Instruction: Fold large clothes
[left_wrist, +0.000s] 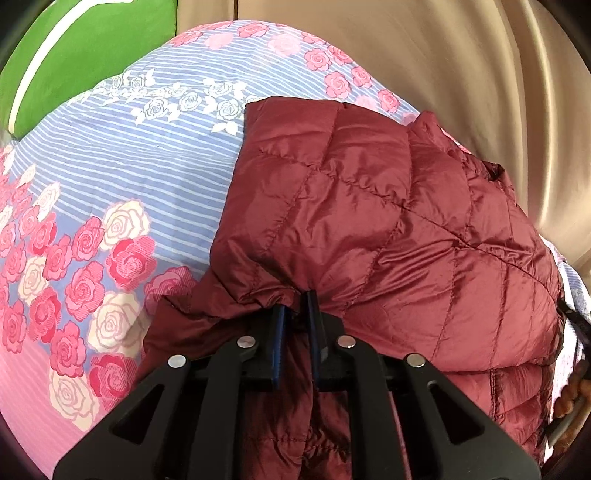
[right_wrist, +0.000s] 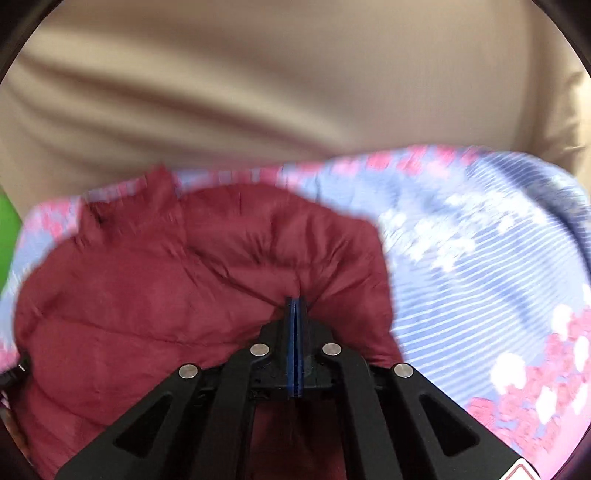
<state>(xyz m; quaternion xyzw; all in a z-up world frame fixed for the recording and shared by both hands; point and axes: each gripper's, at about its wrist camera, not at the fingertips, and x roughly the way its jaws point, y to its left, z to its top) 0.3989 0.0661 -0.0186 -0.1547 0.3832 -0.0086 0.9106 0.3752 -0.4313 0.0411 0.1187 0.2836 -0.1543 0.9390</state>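
A dark red quilted puffer jacket (left_wrist: 388, 221) lies folded over on a bed with a blue striped, rose-patterned sheet (left_wrist: 129, 177). My left gripper (left_wrist: 297, 301) is shut on a bunched edge of the jacket, with fabric pinched between its blue pads. In the right wrist view the same jacket (right_wrist: 147, 288) fills the lower left, blurred. My right gripper (right_wrist: 295, 302) is shut on a gathered fold of it, and creases radiate from the fingertips. More jacket fabric hangs below both grippers.
A beige curtain (left_wrist: 461, 74) hangs behind the bed and fills the top of the right wrist view as the same curtain (right_wrist: 258, 92). A green cushion with a white stripe (left_wrist: 74, 55) sits at the far left corner. Bare sheet (right_wrist: 480, 258) lies to the right of the jacket.
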